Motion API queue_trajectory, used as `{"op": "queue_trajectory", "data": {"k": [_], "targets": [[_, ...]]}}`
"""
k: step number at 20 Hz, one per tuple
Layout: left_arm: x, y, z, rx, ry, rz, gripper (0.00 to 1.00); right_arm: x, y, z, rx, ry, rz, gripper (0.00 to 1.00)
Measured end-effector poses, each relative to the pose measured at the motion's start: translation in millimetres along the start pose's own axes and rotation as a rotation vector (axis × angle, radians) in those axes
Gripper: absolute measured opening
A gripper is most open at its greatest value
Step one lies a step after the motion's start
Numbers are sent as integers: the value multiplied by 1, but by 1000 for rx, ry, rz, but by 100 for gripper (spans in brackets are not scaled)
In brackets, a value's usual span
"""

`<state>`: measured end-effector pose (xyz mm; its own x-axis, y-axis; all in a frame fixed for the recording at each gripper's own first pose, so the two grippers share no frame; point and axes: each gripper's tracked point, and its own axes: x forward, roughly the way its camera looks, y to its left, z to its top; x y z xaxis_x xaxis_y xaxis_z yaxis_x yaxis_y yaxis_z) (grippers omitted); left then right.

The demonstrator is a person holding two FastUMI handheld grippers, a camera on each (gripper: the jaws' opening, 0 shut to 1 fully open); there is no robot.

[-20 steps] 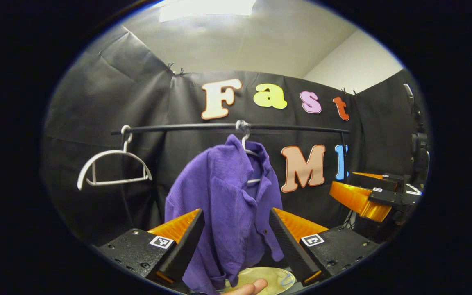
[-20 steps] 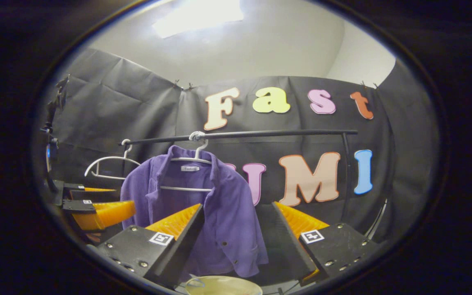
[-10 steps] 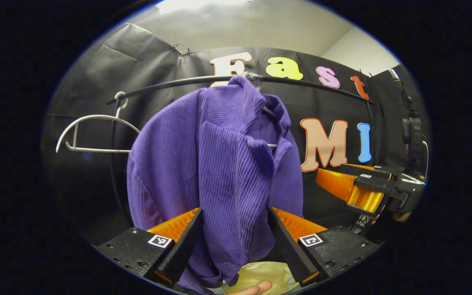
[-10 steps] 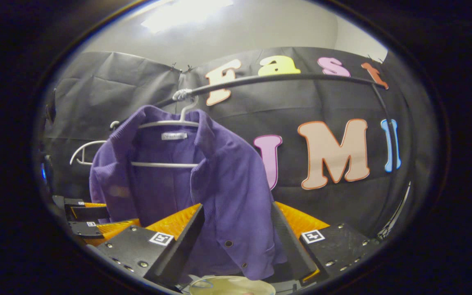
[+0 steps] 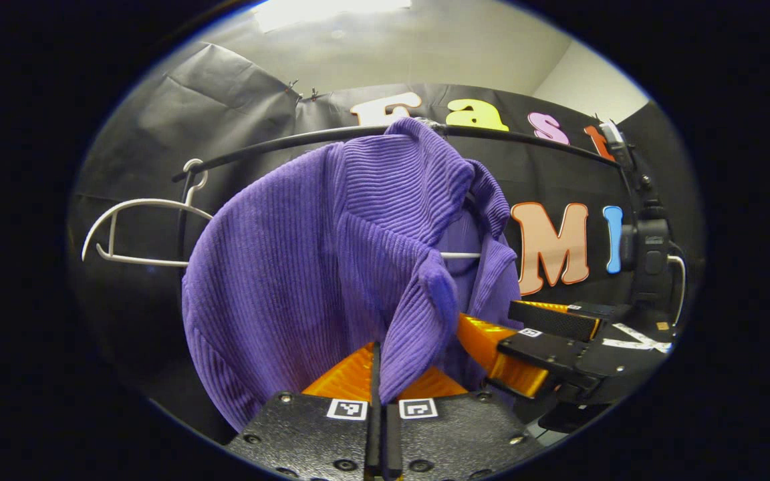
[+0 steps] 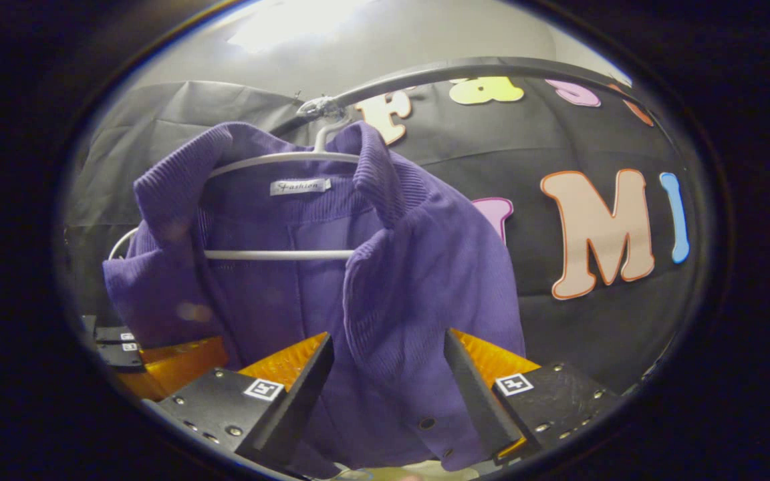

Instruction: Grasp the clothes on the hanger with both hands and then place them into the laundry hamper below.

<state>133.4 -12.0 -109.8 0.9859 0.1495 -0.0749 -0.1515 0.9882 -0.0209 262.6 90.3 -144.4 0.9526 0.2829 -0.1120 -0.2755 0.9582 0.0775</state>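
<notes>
A purple ribbed jacket (image 5: 305, 254) hangs on a white hanger (image 6: 278, 254) hooked over the black rail (image 5: 251, 150). In the left gripper view, my left gripper (image 5: 378, 354) is shut, with the jacket's front edge pinched between its two fingers. Just right of it, my right gripper (image 5: 525, 347) sits beside the jacket's other front panel. In the right gripper view, my right gripper (image 6: 390, 347) is open, and the jacket (image 6: 425, 287) hangs between its spread fingers without being pressed. My left gripper (image 6: 158, 354) shows at the lower left, partly behind cloth.
An empty white hanger (image 5: 138, 224) hangs on the rail to the left of the jacket. A black camera mount (image 5: 646, 240) stands at the right. The rail (image 6: 465, 67) runs close overhead in the right gripper view. A pale sliver (image 6: 392, 471) shows below the jacket's hem.
Both grippers moved up close to the jacket. My left gripper went from open to shut on the jacket's front edge. The right gripper stayed open, with cloth now between its fingers.
</notes>
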Motion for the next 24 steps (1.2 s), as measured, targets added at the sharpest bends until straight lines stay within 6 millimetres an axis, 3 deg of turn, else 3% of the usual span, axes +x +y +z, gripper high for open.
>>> {"op": "queue_trajectory", "data": {"k": [3, 4, 5, 7, 8, 9, 12, 15, 16, 22, 24], "targets": [[-10, -1, 7, -21, 9, -41, 2, 18, -8, 25, -48, -69, -79, 99], [-15, -2, 10, -21, 7, -60, 2, 26, -6, 29, -59, -80, -91, 95], [-21, -2, 14, -24, 3, -78, 0, 30, -9, 29, -65, -65, -103, 98], [-34, 2, 26, -52, -17, -123, 1, 28, -30, 29, -41, -54, -183, 36], [-41, 1, 32, -74, -15, -162, 1, 31, -26, 30, -20, -52, -147, 5], [-49, 3, 38, -94, -8, -195, 1, 30, -27, 31, -23, -55, -131, 5], [-69, 28, 61, -79, -26, -229, 1, 17, -59, 48, -51, -80, -197, 5], [-84, 53, 82, -39, -49, -239, 1, 14, -52, 50, -17, -35, -111, 1], [-86, 63, 87, -24, -55, -227, 1, 10, -58, 56, -18, -41, -126, 0], [-75, 137, 134, 65, -152, -48, 1, -10, -113, 110, -63, -132, -304, 1], [-66, 151, 151, 85, -183, 13, 2, -3, -116, 129, -62, -154, -336, 1]]}}
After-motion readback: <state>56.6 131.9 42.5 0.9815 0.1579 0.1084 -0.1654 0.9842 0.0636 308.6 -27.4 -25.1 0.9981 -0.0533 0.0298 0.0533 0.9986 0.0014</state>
